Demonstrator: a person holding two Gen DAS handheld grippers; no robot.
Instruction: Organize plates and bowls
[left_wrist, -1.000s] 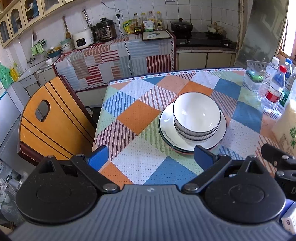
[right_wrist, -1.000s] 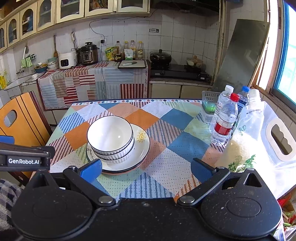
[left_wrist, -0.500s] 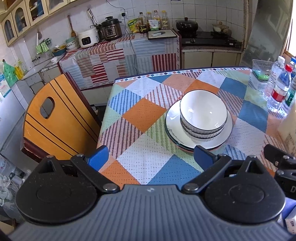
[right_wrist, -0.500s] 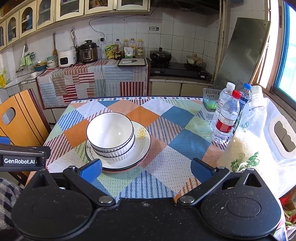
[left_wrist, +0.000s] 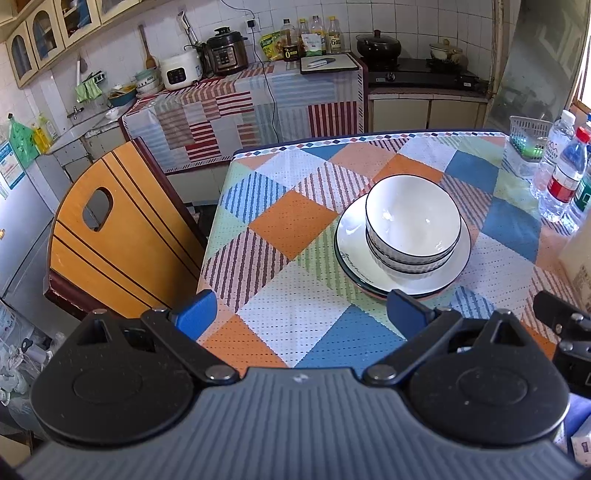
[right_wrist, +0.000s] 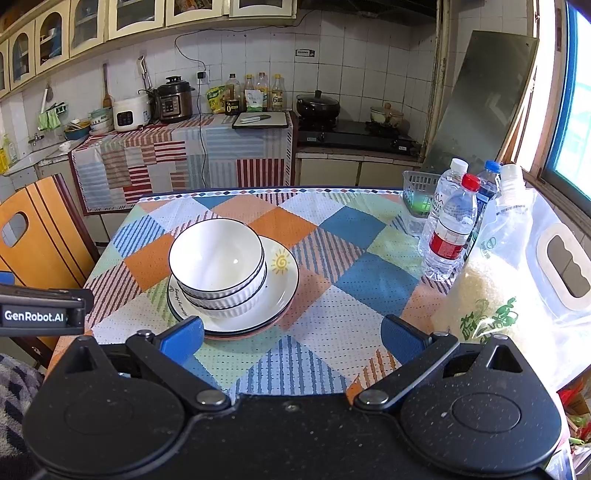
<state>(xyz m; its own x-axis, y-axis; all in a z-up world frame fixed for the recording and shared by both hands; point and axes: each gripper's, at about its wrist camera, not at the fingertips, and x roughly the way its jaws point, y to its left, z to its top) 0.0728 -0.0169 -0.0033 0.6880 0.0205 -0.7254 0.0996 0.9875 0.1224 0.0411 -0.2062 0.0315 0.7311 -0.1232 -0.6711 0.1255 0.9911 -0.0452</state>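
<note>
Two white bowls (left_wrist: 413, 225) with dark rims are nested and sit on a stack of plates (left_wrist: 349, 238) on the patchwork tablecloth. The same bowls (right_wrist: 218, 258) and plates (right_wrist: 284, 277) show in the right wrist view; the top plate has a yellow sun drawing. My left gripper (left_wrist: 299, 314) is open and empty, above the table's near edge, its right finger close to the plates' front rim. My right gripper (right_wrist: 290, 338) is open and empty, in front of and to the right of the stack.
Water bottles (right_wrist: 448, 229), a small plastic basket (right_wrist: 419, 199) and a big bag of rice (right_wrist: 491, 295) stand along the table's right side. A wooden chair (left_wrist: 107, 236) is at the table's left. A kitchen counter with appliances is behind.
Both grippers have drawn slightly back and up from the stack of plates and bowls. The dishes have not moved and both grippers stay open.
</note>
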